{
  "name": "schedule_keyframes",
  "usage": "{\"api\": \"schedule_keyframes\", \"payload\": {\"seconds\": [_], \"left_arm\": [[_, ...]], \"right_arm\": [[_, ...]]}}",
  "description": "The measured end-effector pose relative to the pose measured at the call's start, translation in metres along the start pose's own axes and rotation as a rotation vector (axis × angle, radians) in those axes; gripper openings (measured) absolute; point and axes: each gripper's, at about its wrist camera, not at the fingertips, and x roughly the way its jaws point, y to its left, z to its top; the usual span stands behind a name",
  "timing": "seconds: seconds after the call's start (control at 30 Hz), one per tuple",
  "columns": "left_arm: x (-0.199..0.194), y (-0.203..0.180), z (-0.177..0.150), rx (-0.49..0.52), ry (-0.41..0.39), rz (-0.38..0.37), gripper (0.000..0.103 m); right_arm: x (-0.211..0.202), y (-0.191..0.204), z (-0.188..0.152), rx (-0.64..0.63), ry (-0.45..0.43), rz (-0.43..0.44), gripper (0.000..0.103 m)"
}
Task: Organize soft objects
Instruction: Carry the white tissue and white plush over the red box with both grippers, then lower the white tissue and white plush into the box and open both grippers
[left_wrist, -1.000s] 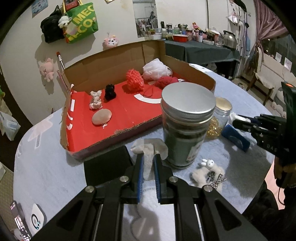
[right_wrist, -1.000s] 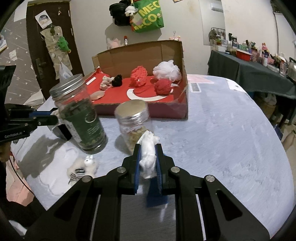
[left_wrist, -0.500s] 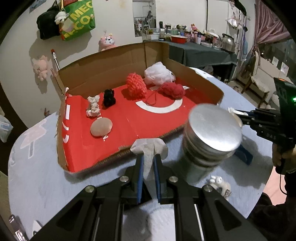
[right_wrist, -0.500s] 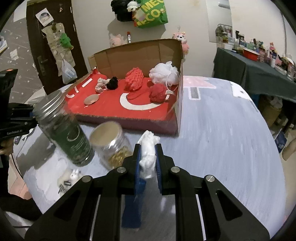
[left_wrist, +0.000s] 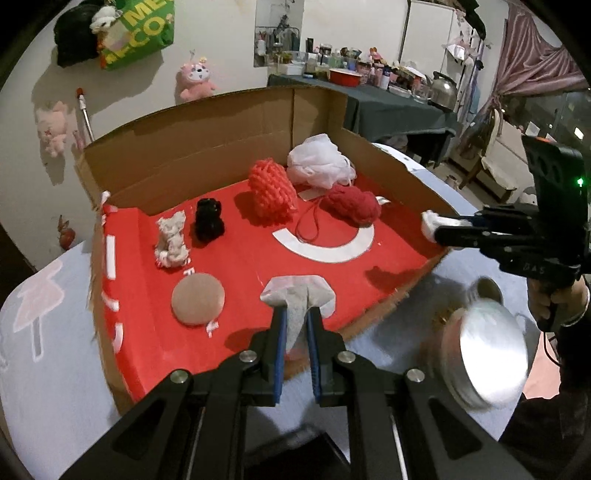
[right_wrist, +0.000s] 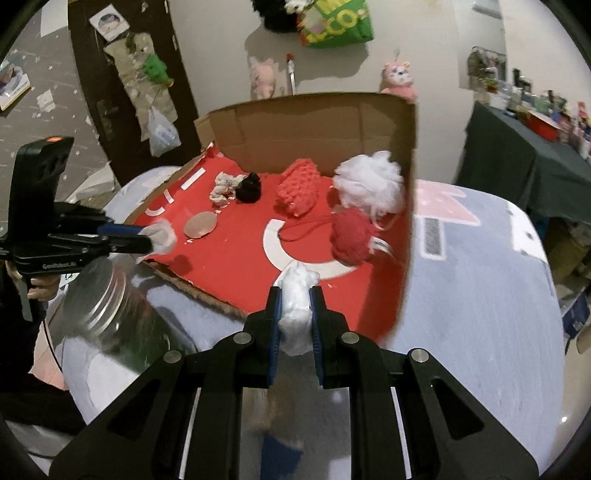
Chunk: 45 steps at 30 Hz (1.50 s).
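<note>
Left tool (left_wrist: 295, 325) clamped on a grey-white cloth wad (left_wrist: 297, 295); right tool (right_wrist: 294, 306) clamped on a white fluffy piece (right_wrist: 297, 291). Both loads hang off the worktop (right_wrist: 480, 295), at the near lip of the cardboard box (left_wrist: 207, 147). In the left view my cloth sits over the red floor (left_wrist: 240, 266) just inside the front edge. The right load is at the box's near right corner, close to the tall side wall (right_wrist: 410, 206).

Already inside: a tan round pad (left_wrist: 198, 305), a pale knotted toy (left_wrist: 170, 240) touching or just beside a black toy (left_wrist: 209, 220), a red knitted piece (left_wrist: 271, 195), a white mesh puff (left_wrist: 319, 166) and a red yarn ball (left_wrist: 352, 205) with a loose strand trailing forward.

Outside the box, near the front edge: a metal-lidded jar (left_wrist: 484, 354), blurred, with a smaller jar (left_wrist: 487, 291) behind it.

My read: this is the carry-in, release not yet done. To do it well, I would take each load clear past the cardboard lip before letting go, so nothing drapes over the edge. Bare floor lies between the tan pad and the white ring mark (left_wrist: 325, 247); I would aim the cloth there. On the right, I would keep off the side wall and away from the yarn strand, which could snag a finger. Lower first, then part the jaws, since soft pieces may cling to the pads. Watch the jar on the way out.
</note>
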Motion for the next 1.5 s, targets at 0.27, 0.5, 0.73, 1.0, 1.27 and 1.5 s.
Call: {"api": "schedule_keyframes", "payload": {"seconds": [0.27,0.5,0.73,1.0,1.27,1.5], "left_arm": [[0.036,0.014,0.03,0.009,0.08,-0.043,0.012],[0.065,0.027,0.047,0.004,0.138,-0.036,0.012],[0.084,0.044,0.054,-0.015,0.181,-0.011,0.012],[0.095,0.053,0.053,-0.032,0.201,-0.01,0.012],[0.099,0.057,0.055,-0.029,0.201,-0.013,0.012],[0.098,0.054,0.053,-0.025,0.2,-0.009,0.013]], "right_arm": [[0.06,0.002,0.049,-0.029,0.14,0.034,0.014],[0.112,0.002,0.076,-0.038,0.255,0.029,0.015],[0.14,0.013,0.091,-0.066,0.316,0.054,0.016],[0.16,0.014,0.094,-0.09,0.359,0.053,0.016],[0.162,0.017,0.094,-0.123,0.366,0.022,0.016],[0.163,0.019,0.093,-0.134,0.374,0.007,0.019]]}}
